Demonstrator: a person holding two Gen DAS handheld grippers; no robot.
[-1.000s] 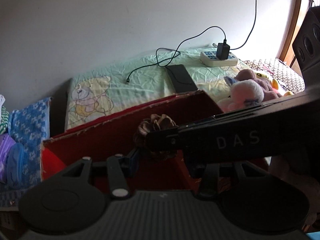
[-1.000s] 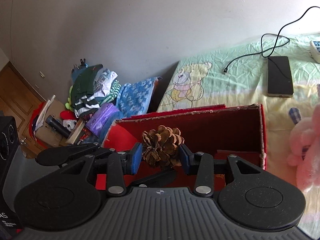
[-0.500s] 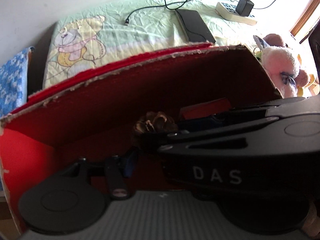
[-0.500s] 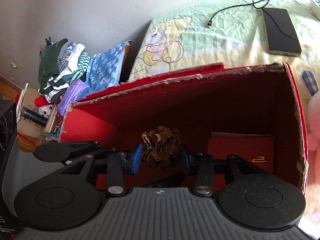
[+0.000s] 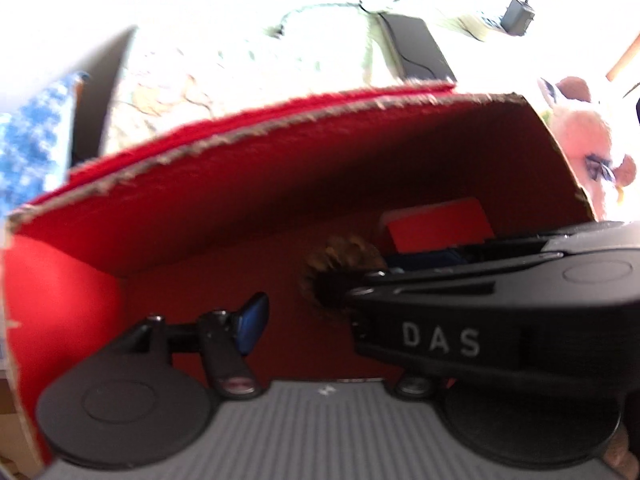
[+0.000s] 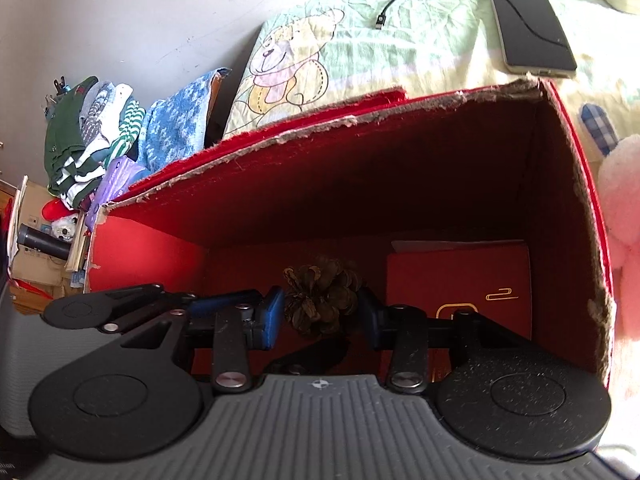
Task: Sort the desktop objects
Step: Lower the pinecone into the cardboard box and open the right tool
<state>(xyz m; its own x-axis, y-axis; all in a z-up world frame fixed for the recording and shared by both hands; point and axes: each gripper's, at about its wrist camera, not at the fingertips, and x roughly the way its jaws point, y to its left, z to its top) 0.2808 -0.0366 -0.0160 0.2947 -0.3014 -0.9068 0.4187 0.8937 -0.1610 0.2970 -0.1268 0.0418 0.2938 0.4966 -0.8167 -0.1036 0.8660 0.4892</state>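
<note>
pine cone (image 6: 320, 300) between right gripper (image 6: 320, 318) pads, inside red box (image 6: 400, 200).

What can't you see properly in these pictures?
- Left view: the pine cone is blurred and half hidden behind the right gripper.
- Right view: the red book is partly covered by that gripper.
- Left view: the bed beyond the red box is washed out by glare.

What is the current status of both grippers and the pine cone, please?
Right gripper shut on pine cone, low inside red box. Left gripper open, empty, alongside. Red booklet on box floor beside the cone.
</note>
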